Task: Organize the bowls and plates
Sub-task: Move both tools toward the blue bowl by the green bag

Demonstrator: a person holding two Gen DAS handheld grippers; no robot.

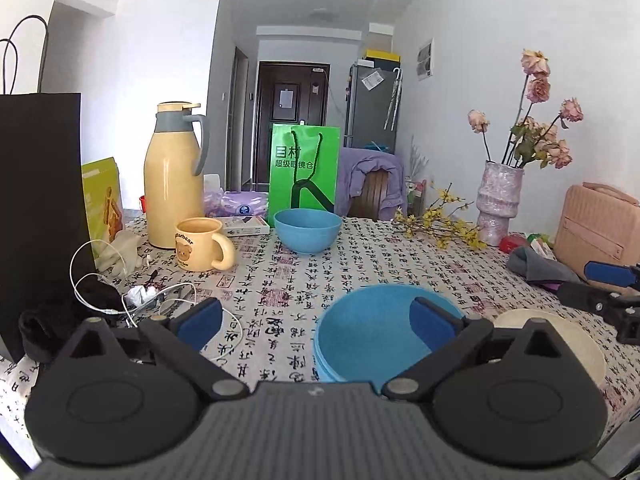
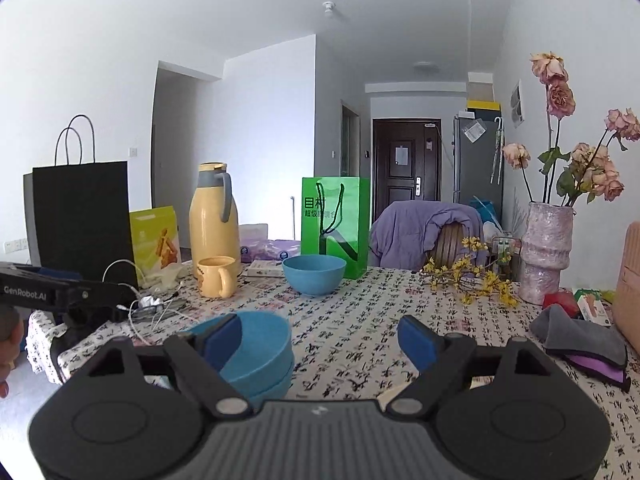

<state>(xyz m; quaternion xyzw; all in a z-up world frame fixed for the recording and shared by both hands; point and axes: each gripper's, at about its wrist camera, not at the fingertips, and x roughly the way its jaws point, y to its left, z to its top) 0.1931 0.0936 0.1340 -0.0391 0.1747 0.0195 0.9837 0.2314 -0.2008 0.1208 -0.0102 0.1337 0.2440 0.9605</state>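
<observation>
Meanwhile, both hand-held grippers hovered released over the near bowl stack.

The left hand-held gripper (image 1: 316,320) stood spread, one pad over the stacked blue bowls (image 1: 368,336), grasping nothing; the right hand-held gripper (image 2: 320,338) gaped likewise beside that stack. A lone blue bowl (image 1: 308,230) sat far off near the green bag (image 1: 304,172), probably awaiting nesting. A pale plate (image 1: 560,340) lay right of the stack, touching it or not I cannot tell. The patterned surface (image 1: 360,264) between the bowls lay open, with a mug (image 1: 202,244) and cables crowding the left.
</observation>
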